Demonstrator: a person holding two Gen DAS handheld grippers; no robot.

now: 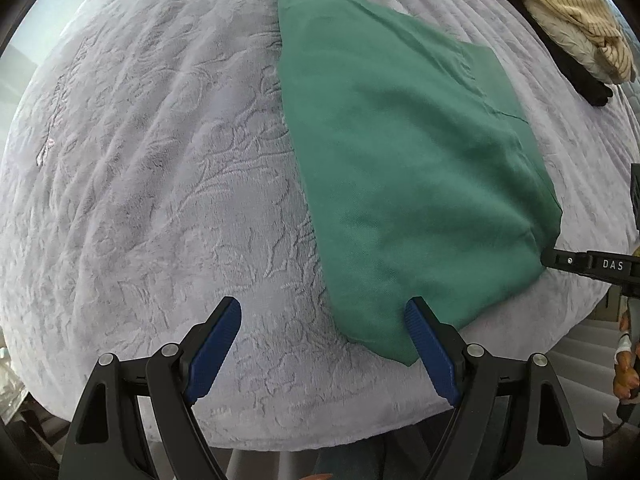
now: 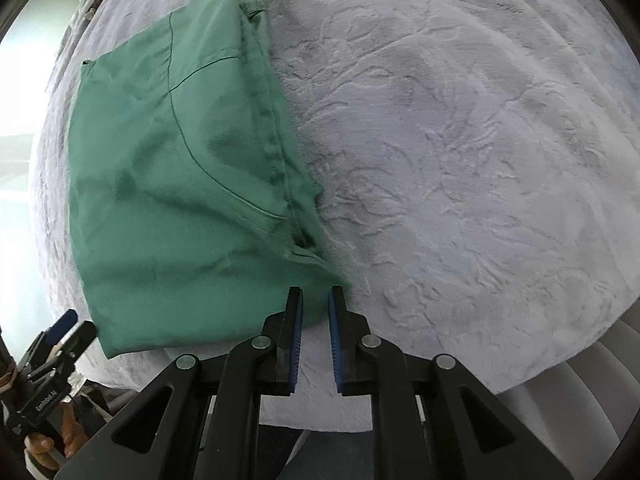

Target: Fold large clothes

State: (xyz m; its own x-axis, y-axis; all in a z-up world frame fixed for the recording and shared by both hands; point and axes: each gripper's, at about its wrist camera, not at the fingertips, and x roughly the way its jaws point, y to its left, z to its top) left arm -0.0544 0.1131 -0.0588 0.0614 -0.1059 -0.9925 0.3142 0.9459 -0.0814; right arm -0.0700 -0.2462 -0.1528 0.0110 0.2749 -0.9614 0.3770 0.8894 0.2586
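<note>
Soft daylight fills both views, coming from blown-out bright patches at the left edge. The pale bedspread reads evenly lit, its embossed pattern crisp at centre. Gentle shadows sit in the folds of the green garment. Fisheye distortion bulges the bed into a dome, and black vignette rings the corners. The outer edges look slightly soft.

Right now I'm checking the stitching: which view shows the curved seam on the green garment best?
The right wrist view: the curved seam runs clearly across the green garment beside its folded edge. The left wrist view shows only a short seam line near the far right edge; the rest is plain cloth.
</note>
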